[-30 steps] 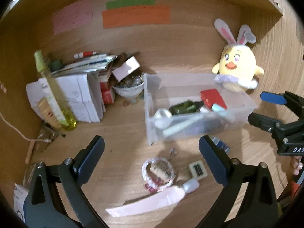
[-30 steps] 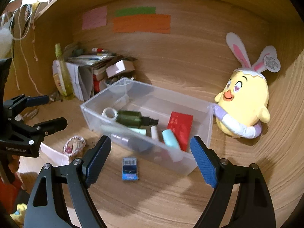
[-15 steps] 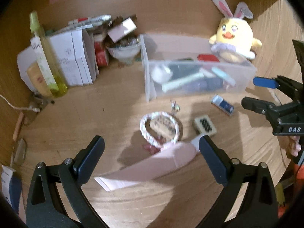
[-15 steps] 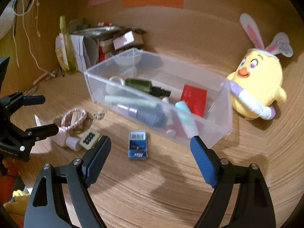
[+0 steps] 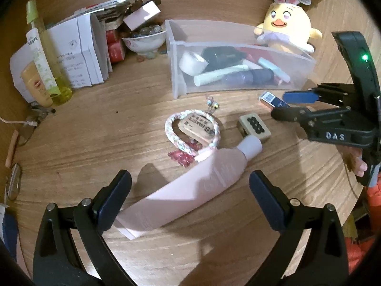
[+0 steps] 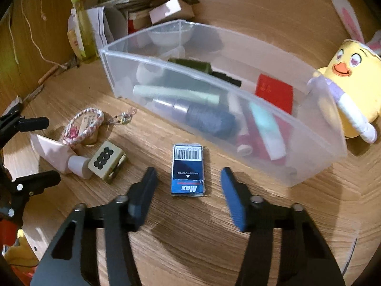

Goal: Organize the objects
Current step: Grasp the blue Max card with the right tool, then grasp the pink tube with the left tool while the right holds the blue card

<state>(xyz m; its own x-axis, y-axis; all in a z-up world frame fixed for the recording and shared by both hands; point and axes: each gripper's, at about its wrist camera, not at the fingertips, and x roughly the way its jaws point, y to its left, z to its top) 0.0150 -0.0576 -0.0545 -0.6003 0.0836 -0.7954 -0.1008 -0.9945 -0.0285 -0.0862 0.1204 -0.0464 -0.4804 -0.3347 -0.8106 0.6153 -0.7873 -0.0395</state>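
Observation:
A clear plastic bin (image 5: 297, 58) (image 6: 316, 166) holds several tubes and bottles. In front of it lie a small blue box (image 6: 188, 170) (image 5: 271, 99), a mahjong tile (image 5: 254, 127) (image 6: 106, 158), a braided bracelet (image 5: 191, 128) (image 6: 83, 124) and a pink tube (image 5: 190, 186) (image 6: 57, 153). My left gripper (image 5: 189, 196) is open, its jaws on either side of the pink tube. My right gripper (image 6: 188, 191) is open, its jaws on either side of the blue box; it also shows in the left wrist view (image 5: 291, 106).
A yellow plush chick (image 5: 287, 27) (image 6: 352, 88) sits right of the bin. A yellow-green bottle (image 5: 45, 59), white booklets (image 5: 78, 50) and a bowl of marbles (image 5: 145, 39) crowd the back left. Wooden shelf walls close the back and sides.
Both grippers have moved down and forward toward the desk. The left one has come over the pink tube, the right one over the blue box, its jaws narrower than before.

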